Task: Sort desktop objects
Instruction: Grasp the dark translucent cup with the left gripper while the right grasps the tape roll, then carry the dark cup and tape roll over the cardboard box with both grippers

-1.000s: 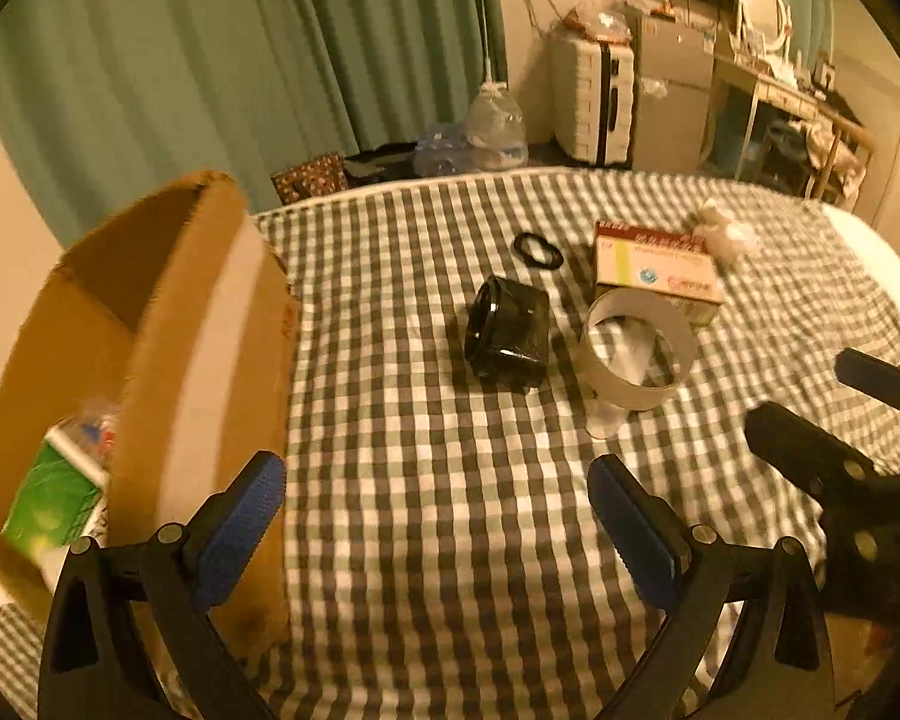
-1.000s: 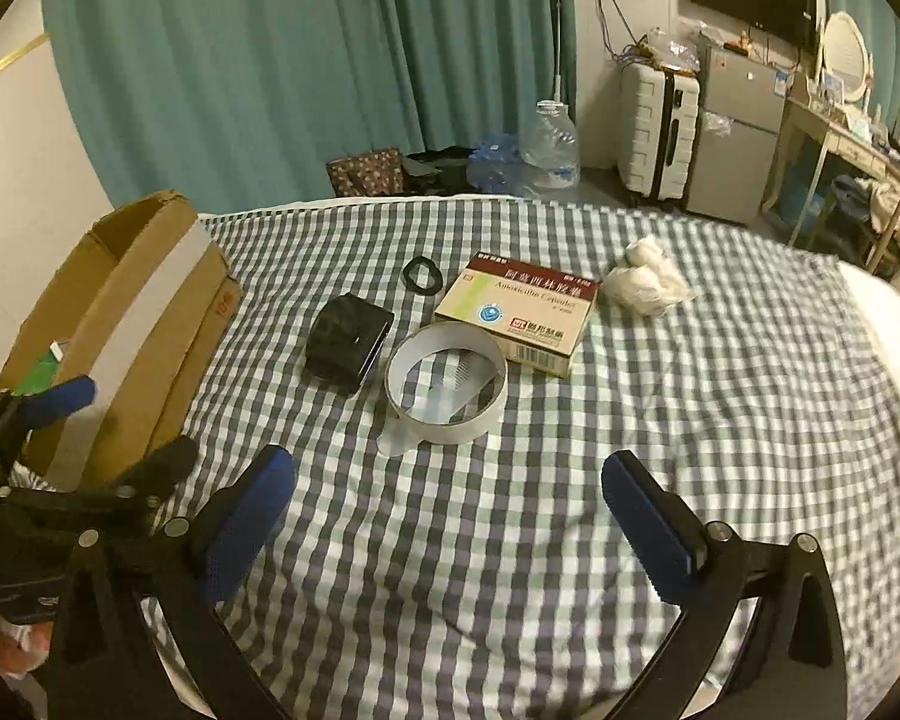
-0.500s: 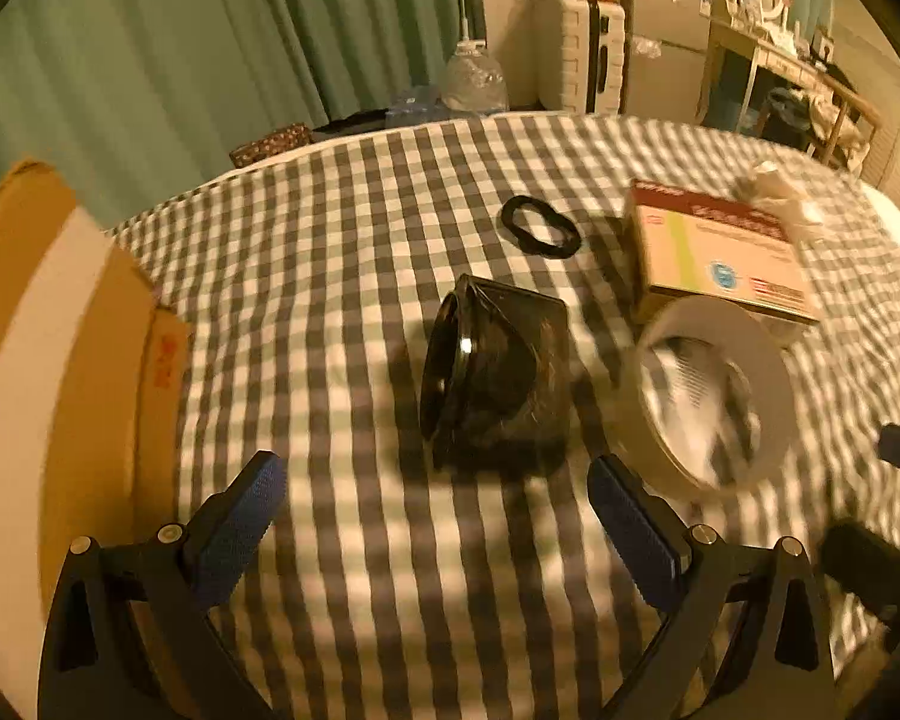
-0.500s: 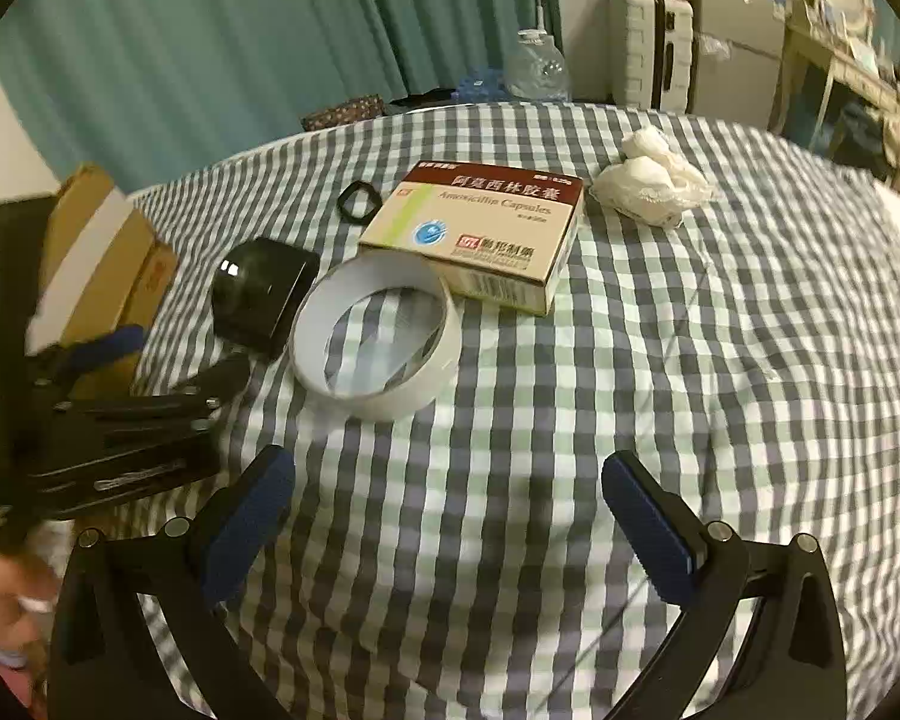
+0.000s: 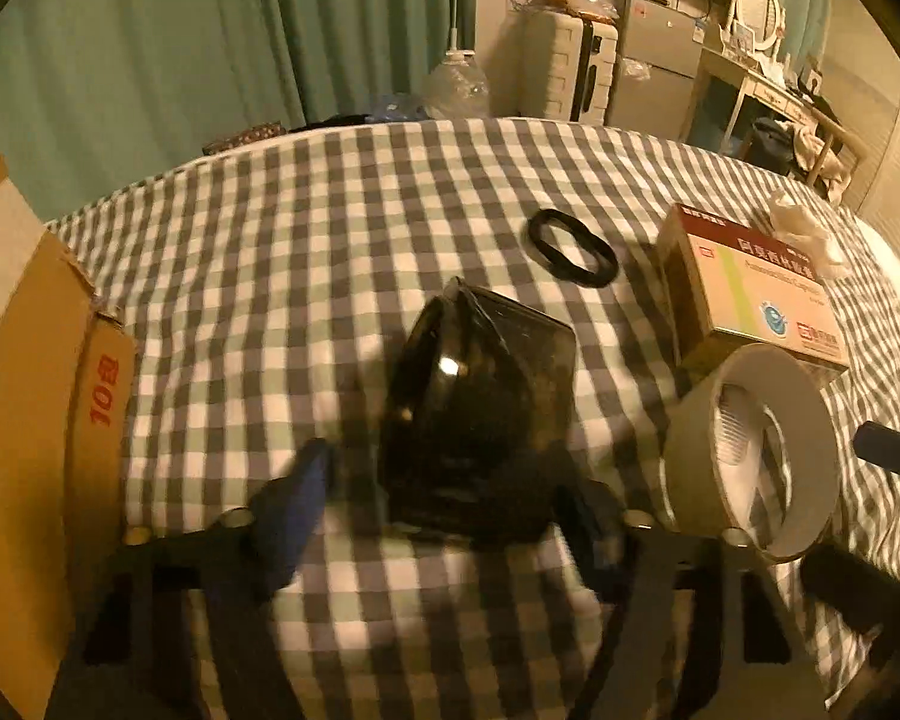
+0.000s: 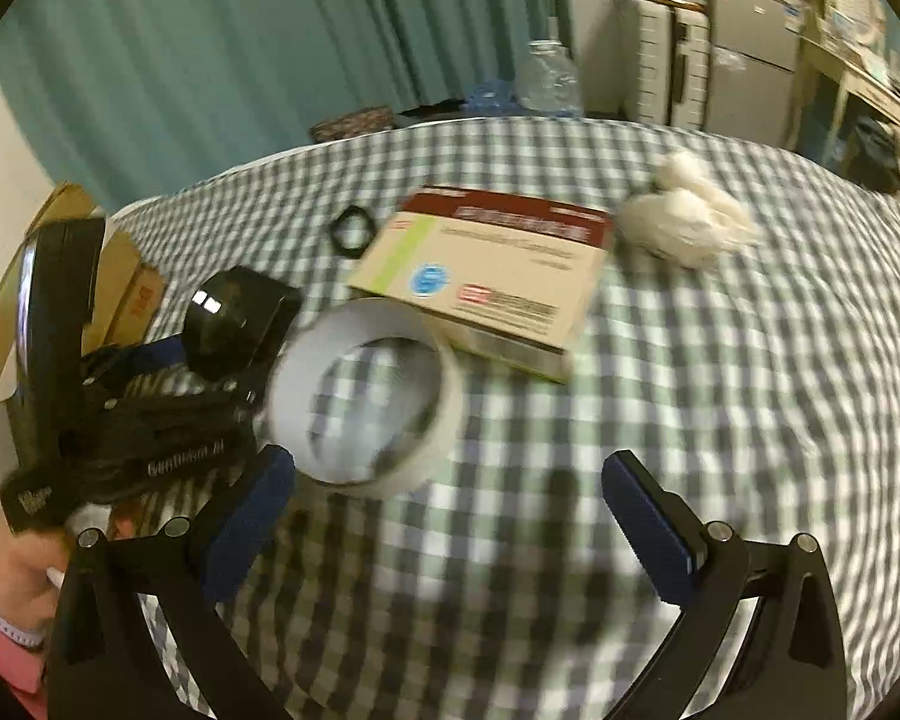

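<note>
We see a grey-and-white checked cloth (image 5: 342,252), a glossy black case (image 5: 480,420), teal curtains (image 5: 210,30), a brown carton (image 5: 30,420).

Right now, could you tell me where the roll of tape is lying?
The roll of tape lies on the checked cloth left of centre in the right wrist view, between the black box and the medicine carton.

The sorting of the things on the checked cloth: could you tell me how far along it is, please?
Barely started. Whether anything is boxed cannot be seen; only the cardboard box wall shows. In hand: the left gripper is closing around the black case, not yet gripping. The right gripper is open, empty, near the tape roll. Left on the cloth: tape roll, medicine box, black ring, white wad.
</note>
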`<state>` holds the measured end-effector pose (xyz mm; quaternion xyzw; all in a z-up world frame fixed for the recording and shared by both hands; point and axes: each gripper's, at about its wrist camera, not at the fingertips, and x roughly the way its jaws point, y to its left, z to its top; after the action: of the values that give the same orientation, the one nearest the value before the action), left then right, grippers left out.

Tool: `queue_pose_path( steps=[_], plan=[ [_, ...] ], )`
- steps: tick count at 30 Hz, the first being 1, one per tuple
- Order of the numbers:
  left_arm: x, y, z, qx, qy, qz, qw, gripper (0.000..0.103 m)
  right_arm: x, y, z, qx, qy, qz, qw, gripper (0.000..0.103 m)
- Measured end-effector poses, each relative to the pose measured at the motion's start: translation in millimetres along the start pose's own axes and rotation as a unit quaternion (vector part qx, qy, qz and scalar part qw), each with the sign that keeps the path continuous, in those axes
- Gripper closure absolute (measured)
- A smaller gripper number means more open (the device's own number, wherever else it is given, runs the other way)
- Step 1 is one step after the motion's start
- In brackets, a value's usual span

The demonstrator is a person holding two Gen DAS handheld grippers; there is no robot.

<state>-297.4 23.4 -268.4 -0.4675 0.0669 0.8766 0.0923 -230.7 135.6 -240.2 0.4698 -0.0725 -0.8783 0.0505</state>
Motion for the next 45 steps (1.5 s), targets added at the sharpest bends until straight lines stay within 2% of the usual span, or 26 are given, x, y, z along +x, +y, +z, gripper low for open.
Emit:
queue_pose_path(
  steps=[1,2,5,12,14,15,21,24,27,30,33,37,42,45],
  plan=[
    [-1,0,0,0.005,-0.003,0.007,1.0000,0.050,3,4,1,-0.010,0.001,-0.001,1.000,0.000],
    [-2,-1,-1,0.011,-0.004,0.013,0.9998,0.052,8,11,1,-0.025,0.001,-0.009,1.000,0.000],
    [-5,0,-2,0.011,-0.004,0.008,0.9999,0.052,19,22,4,-0.058,0.003,-0.026,0.998,0.000],
    [-2,10,2,0.005,-0.007,-0.001,1.0000,0.052,37,33,11,-0.075,0.003,-0.054,0.996,0.001],
    [-3,15,4,-0.004,-0.009,-0.011,0.9999,0.052,41,30,15,-0.065,-0.001,-0.050,0.997,0.006],
    [-1,16,5,-0.004,-0.010,-0.013,0.9999,0.052,40,29,15,-0.060,0.000,-0.042,0.997,0.020],
    [-7,19,0,0.003,-0.017,-0.009,0.9998,0.052,36,23,15,-0.040,0.003,-0.031,0.999,0.020],
    [-18,21,-4,-0.009,-0.020,-0.019,0.9996,0.052,29,19,18,-0.028,-0.004,-0.018,0.999,0.020],
    [-22,27,-5,-0.042,0.003,-0.050,0.9979,0.052,18,21,18,-0.024,-0.017,-0.014,0.999,0.020],
    [-30,32,-10,-0.064,0.010,-0.060,0.9961,0.052,11,24,16,-0.033,-0.020,-0.016,0.999,0.020],
    [-43,27,-16,-0.054,0.012,-0.047,0.9974,0.052,2,27,11,-0.044,-0.019,-0.026,0.998,0.020],
    [-75,17,-26,-0.043,-0.012,-0.052,0.9977,0.053,-15,19,9,-0.015,-0.022,-0.007,1.000,0.020],
    [-120,5,-33,-0.012,-0.032,-0.034,0.9989,0.053,-49,17,13,0.006,-0.052,-0.009,0.999,0.020],
    [-143,4,-33,-0.010,-0.041,-0.031,0.9986,0.052,-71,19,14,0.010,-0.070,-0.015,0.997,0.020]
  ],
)
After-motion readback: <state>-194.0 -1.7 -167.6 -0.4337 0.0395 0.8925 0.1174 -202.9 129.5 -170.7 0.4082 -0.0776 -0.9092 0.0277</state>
